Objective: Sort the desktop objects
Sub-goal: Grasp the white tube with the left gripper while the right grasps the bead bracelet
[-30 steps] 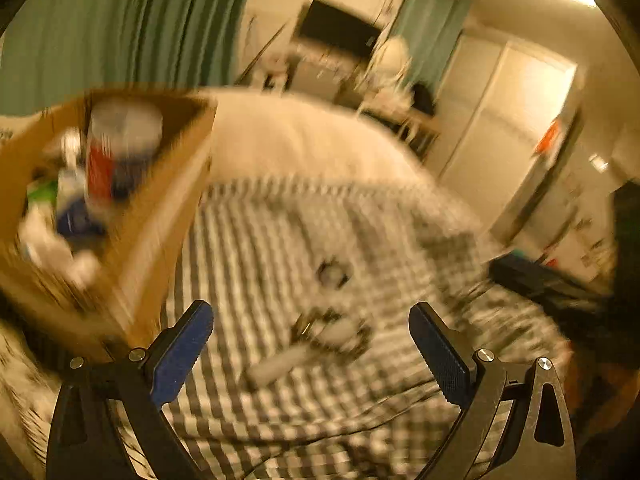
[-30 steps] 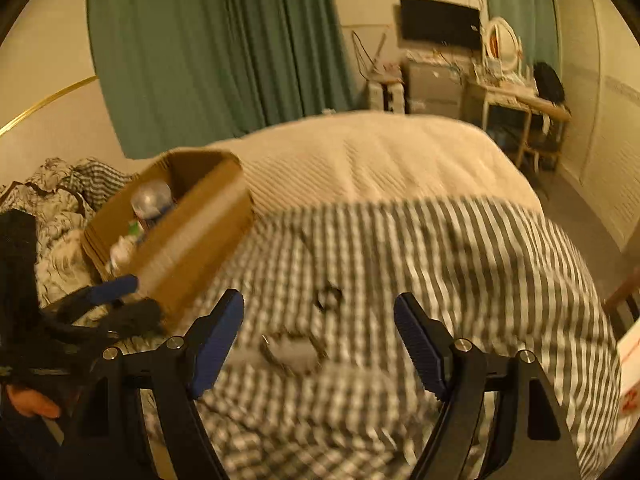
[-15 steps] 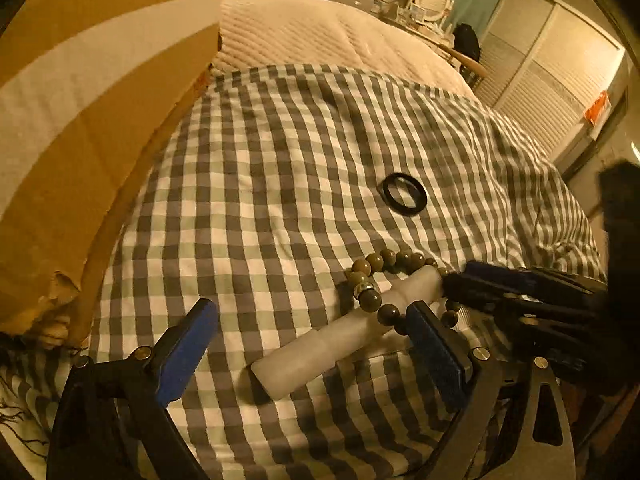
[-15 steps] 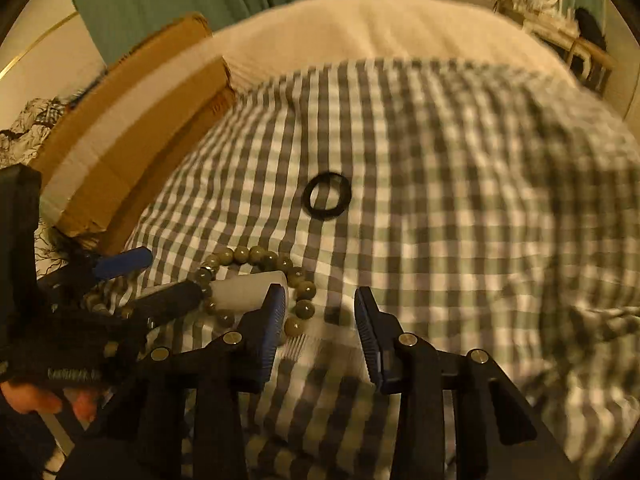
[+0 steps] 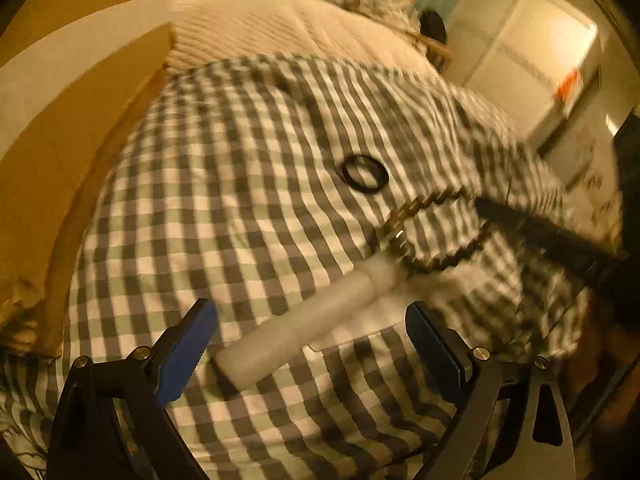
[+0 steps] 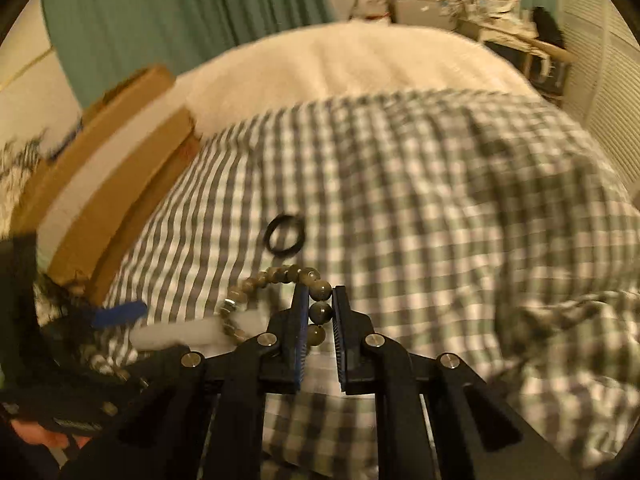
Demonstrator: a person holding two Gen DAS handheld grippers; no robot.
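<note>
Right wrist | right hand-held gripper (image 6: pixel 320 312) clamped on one bead bracelet (image 6: pixel 276 276) | one black ring (image 6: pixel 285 236)

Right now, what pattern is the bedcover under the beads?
Grey-and-white check bedcover; clearest in the right wrist view.

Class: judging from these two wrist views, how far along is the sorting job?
Done: nothing that these views confirm. In hand: the right gripper has just closed on the bead bracelet; the left gripper stands open around the white tube. Left: the black ring on the checked cloth.
</note>
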